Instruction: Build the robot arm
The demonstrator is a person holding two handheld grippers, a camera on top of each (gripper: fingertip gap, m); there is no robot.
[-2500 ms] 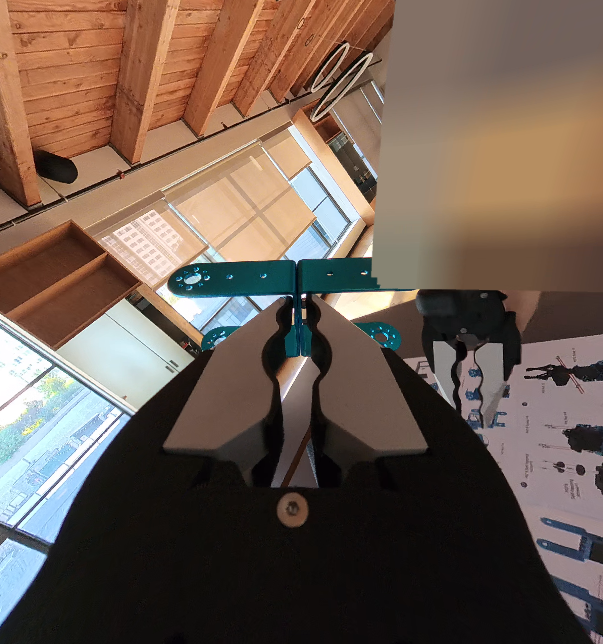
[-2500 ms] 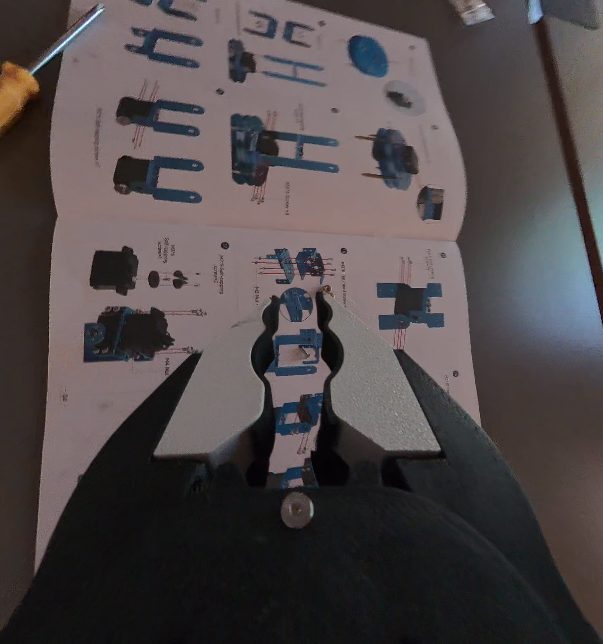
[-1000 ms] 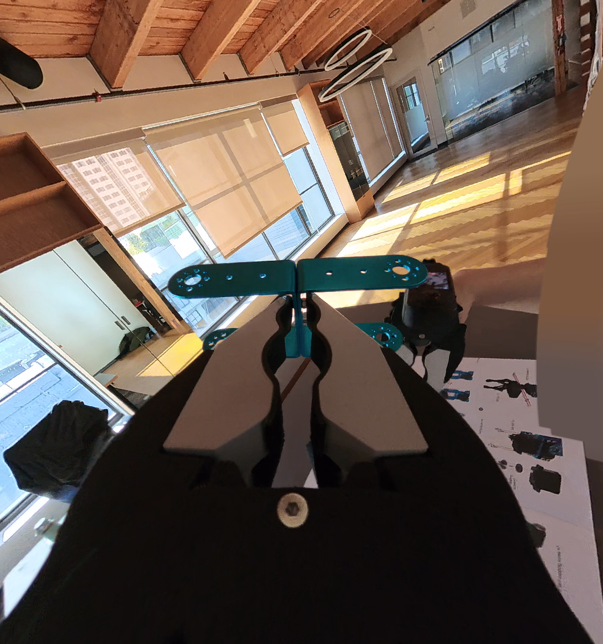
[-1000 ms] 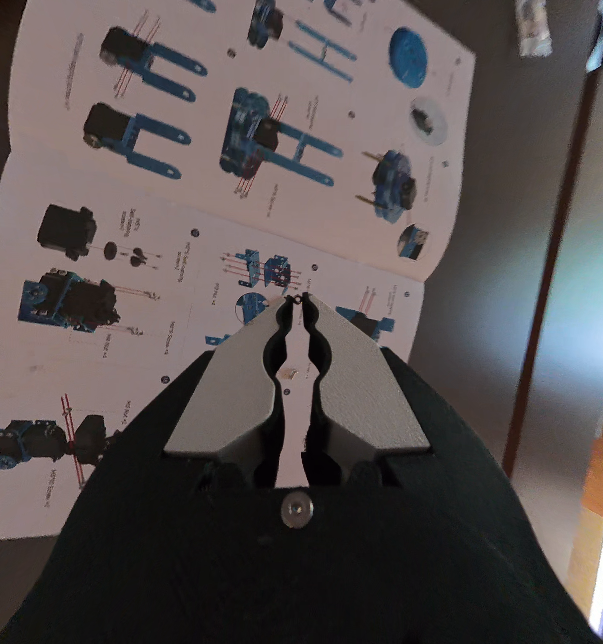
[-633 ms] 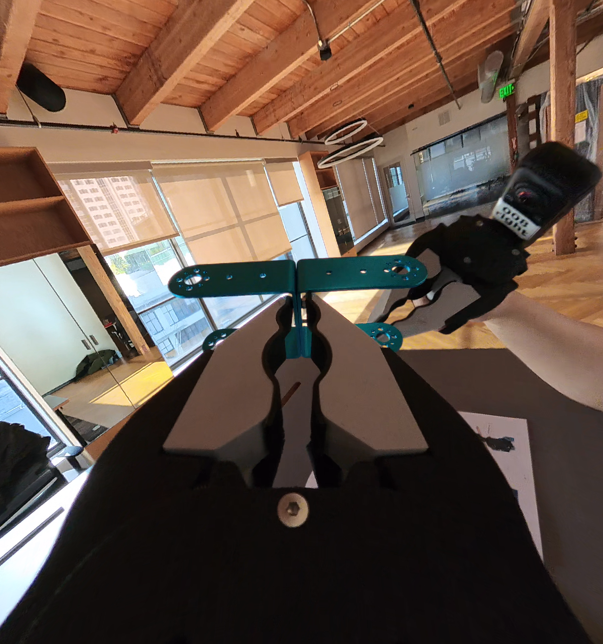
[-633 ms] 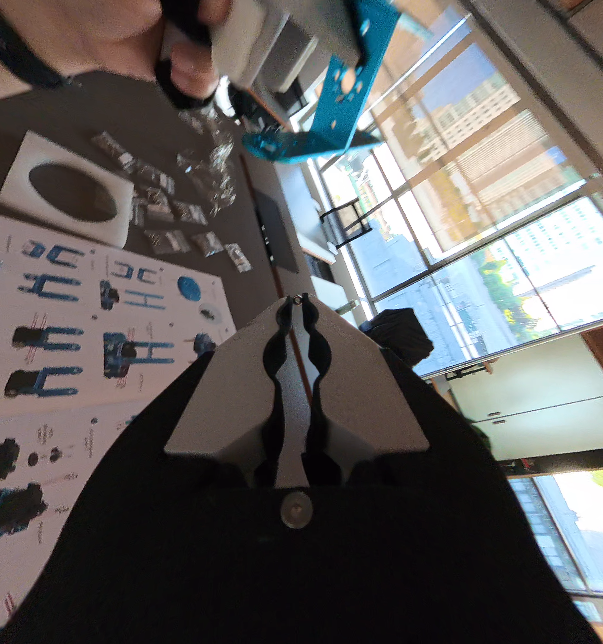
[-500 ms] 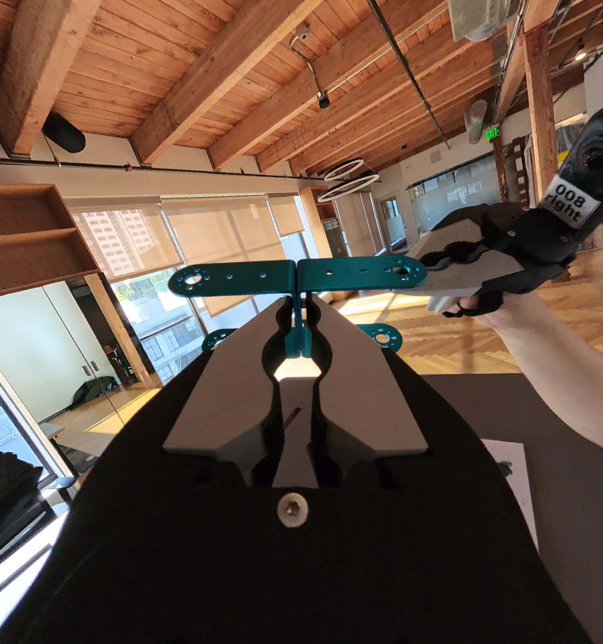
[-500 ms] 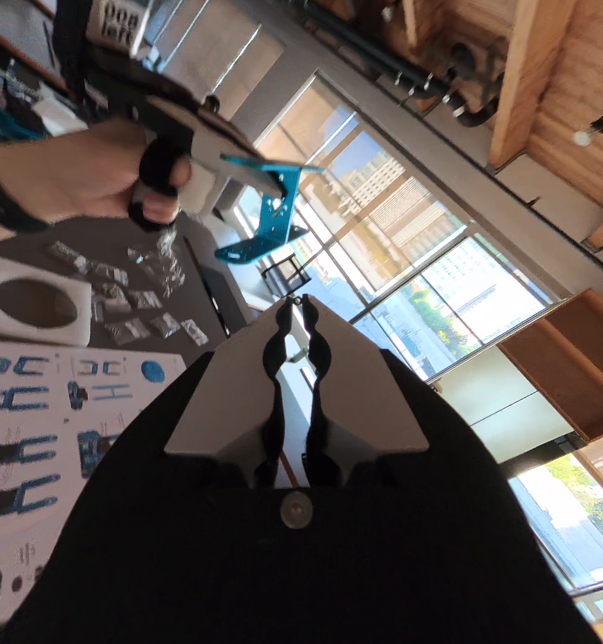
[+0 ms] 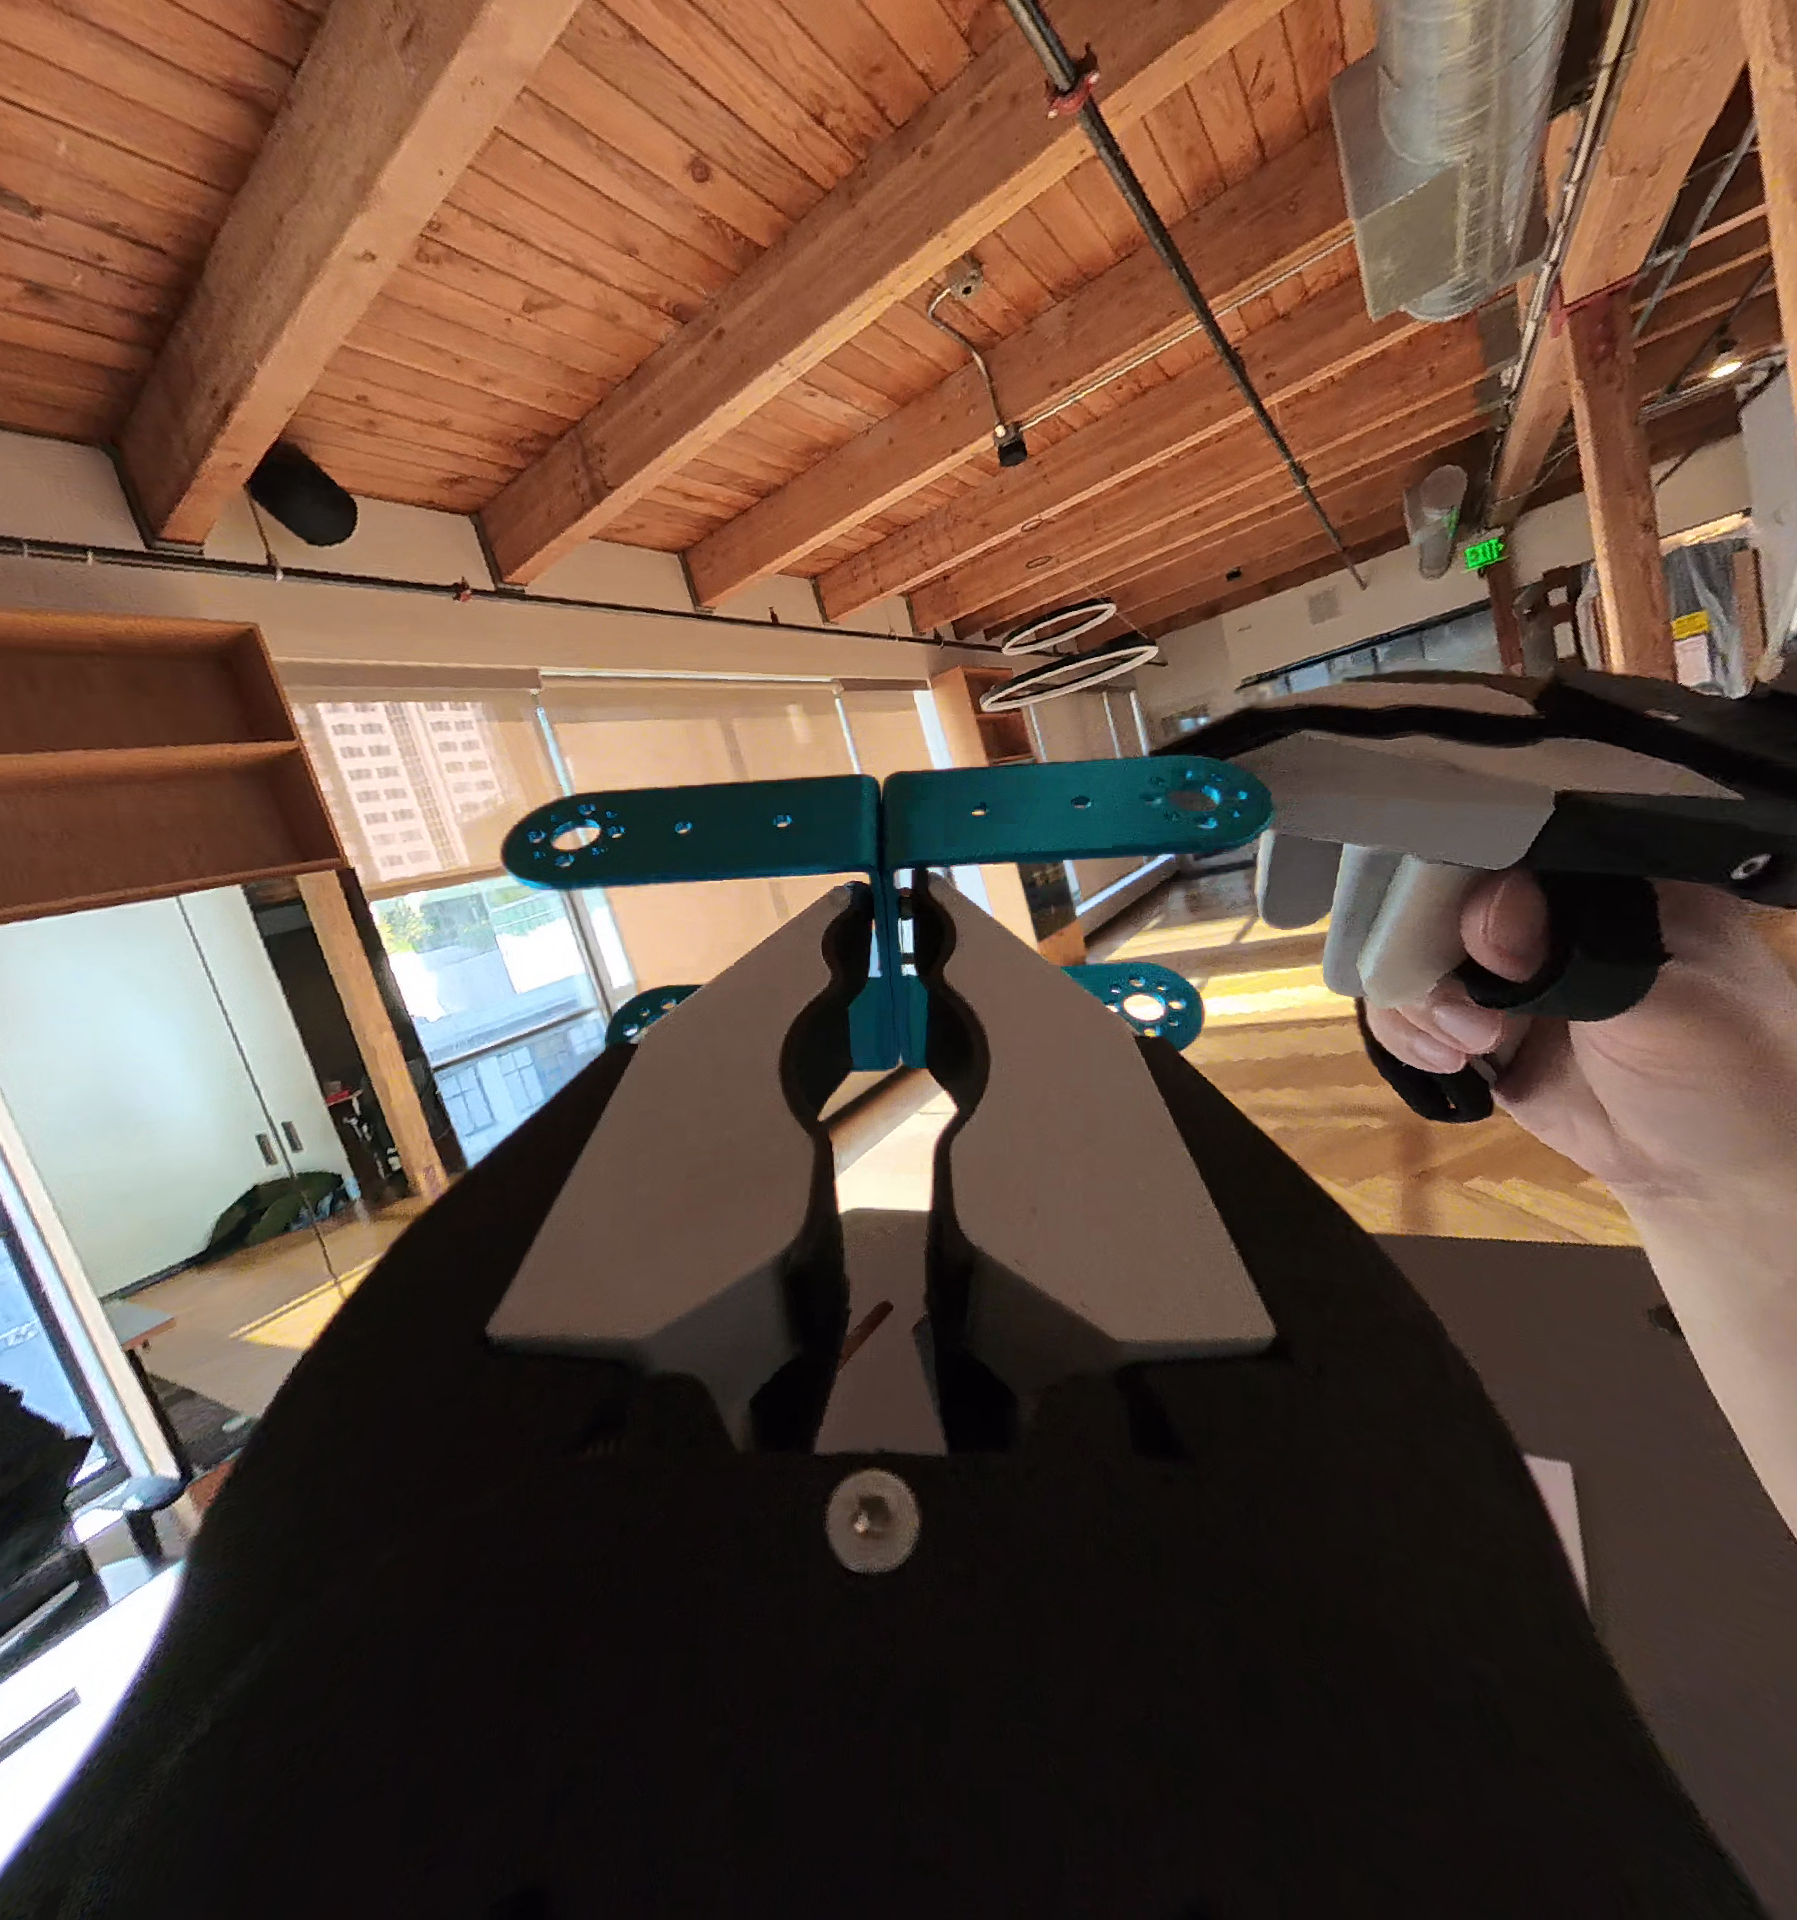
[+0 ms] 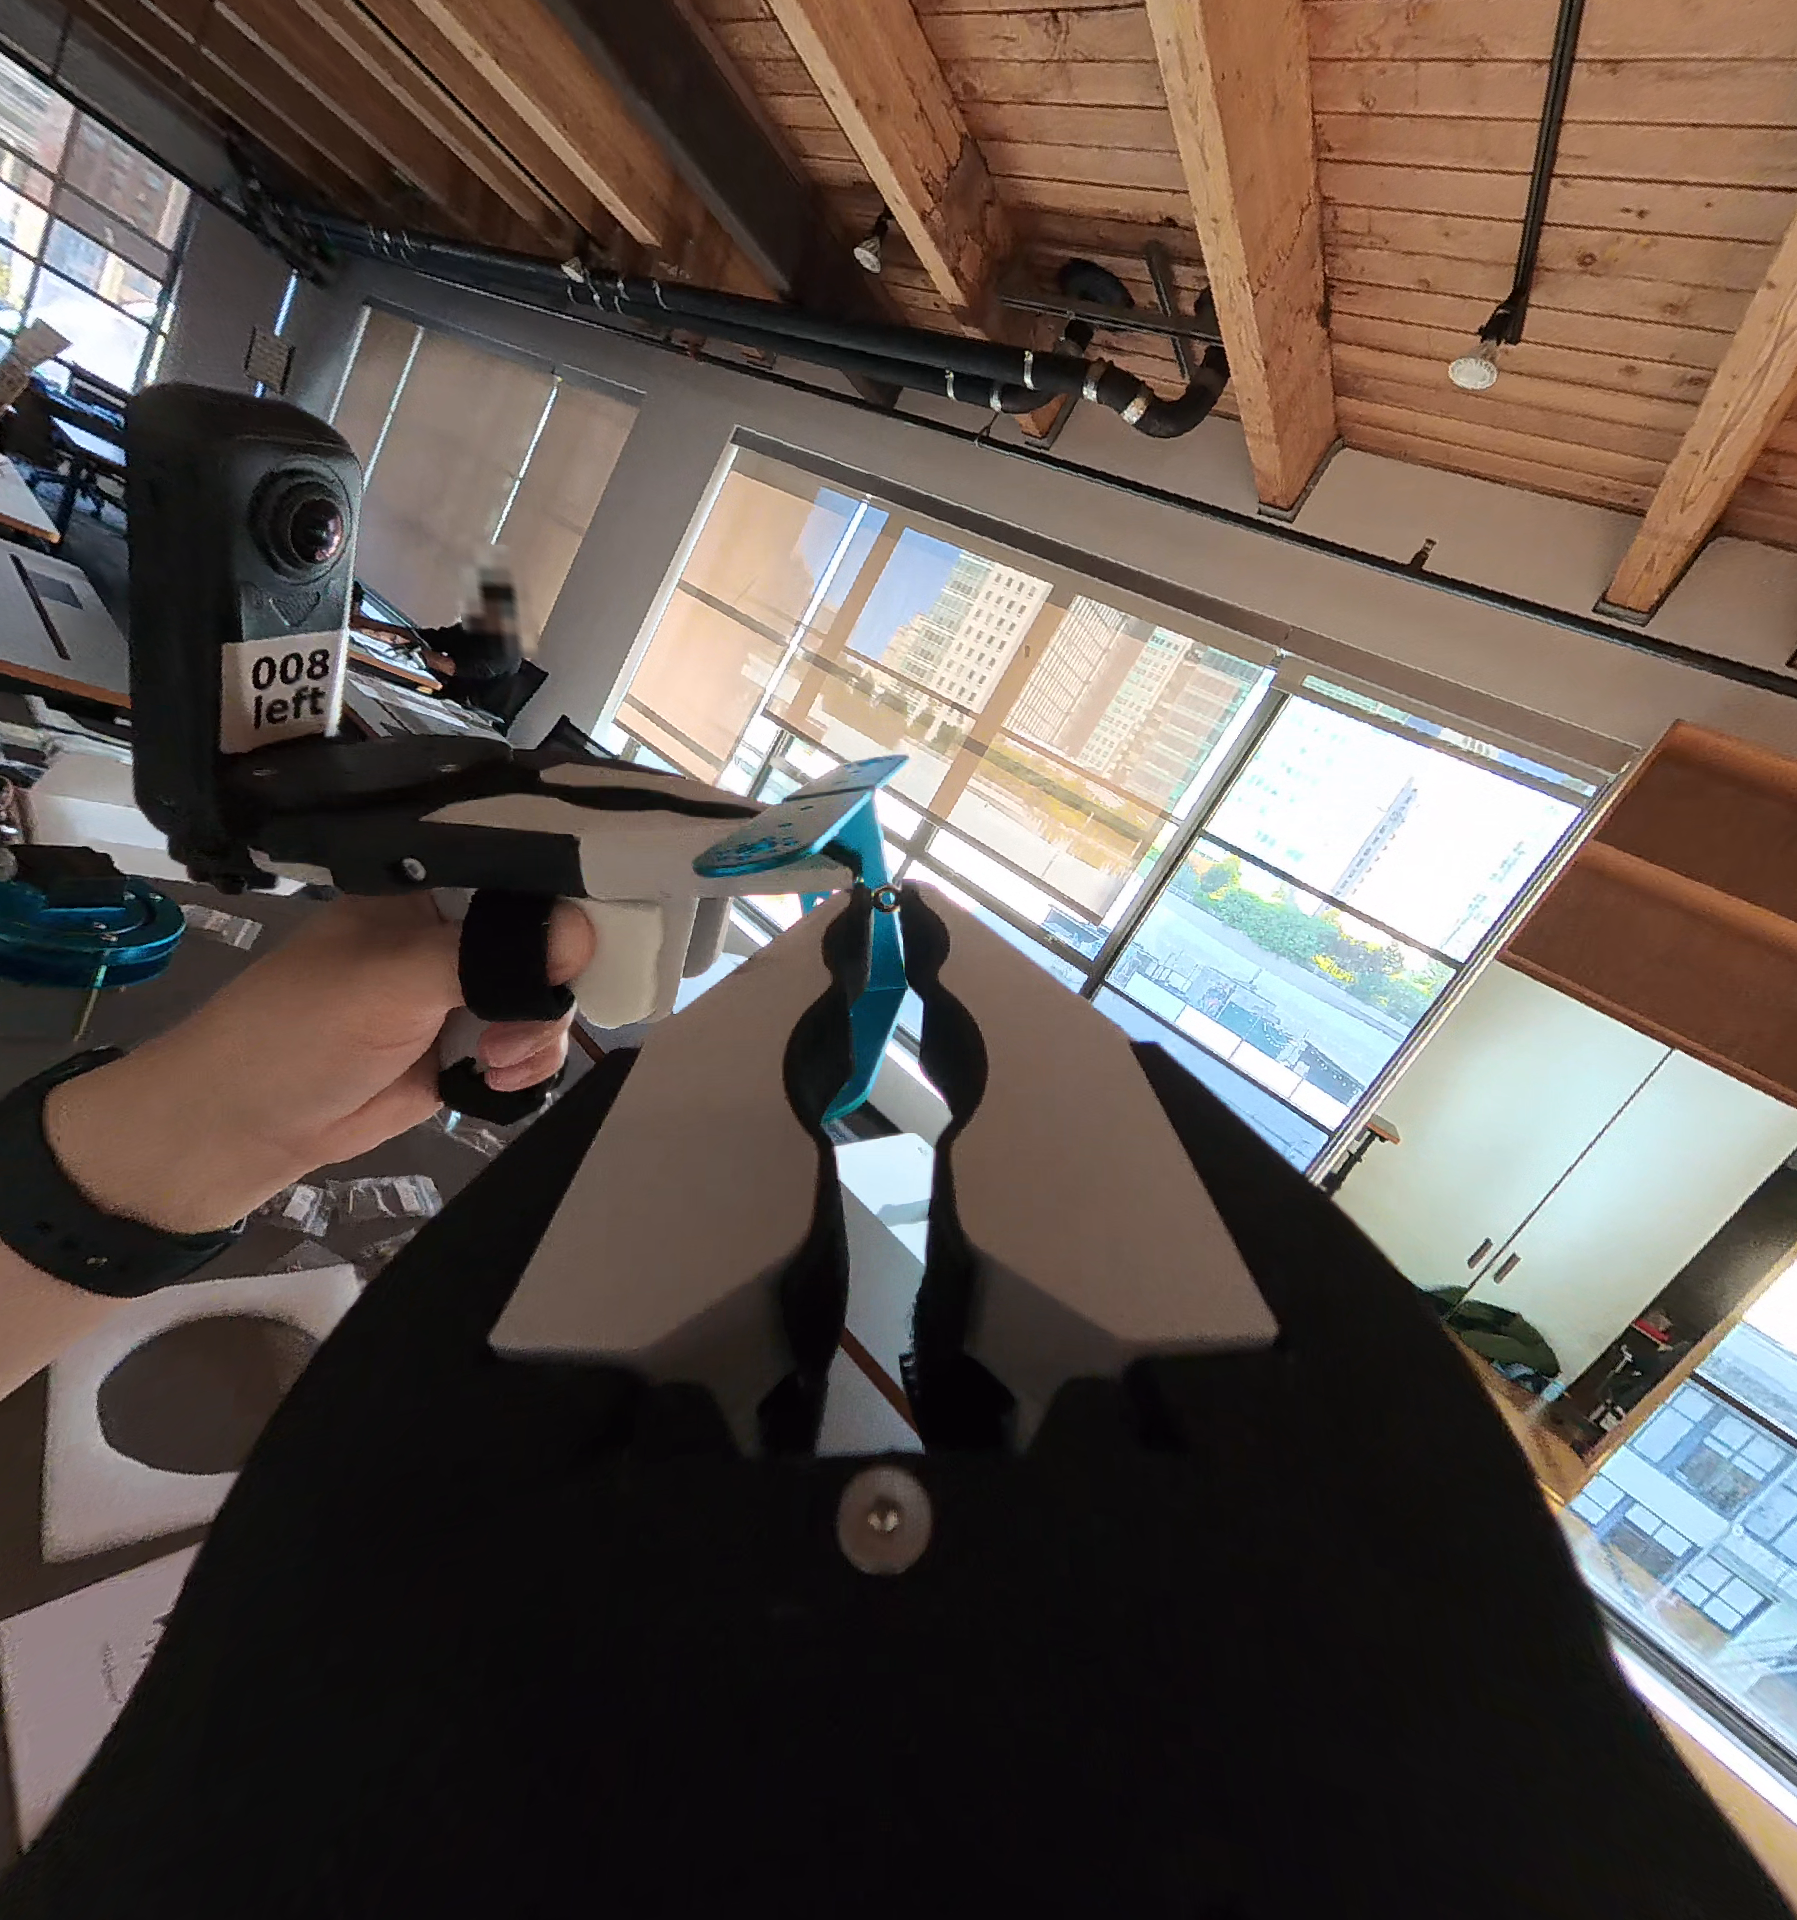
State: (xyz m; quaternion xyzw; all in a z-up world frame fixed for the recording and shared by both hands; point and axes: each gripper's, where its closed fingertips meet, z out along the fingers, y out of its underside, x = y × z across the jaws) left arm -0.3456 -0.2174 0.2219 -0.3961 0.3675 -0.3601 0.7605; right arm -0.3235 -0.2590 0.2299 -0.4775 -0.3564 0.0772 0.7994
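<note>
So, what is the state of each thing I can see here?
left gripper: shut on the brackets, raised off the table
brackets: two teal pieces back to back, clamped at their upright flanges
right gripper: shut on a small nut, its tips at the brackets
nut: pinched at the tips
foam: flat on the table

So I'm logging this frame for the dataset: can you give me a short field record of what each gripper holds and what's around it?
left gripper: jaws shut on teal bracket pair, held up in the air
right gripper: jaws shut on a tiny brass nut, right beside the bracket
below: dark table, white foam block with a round cutout, small plastic bags, blue round assembly
</note>
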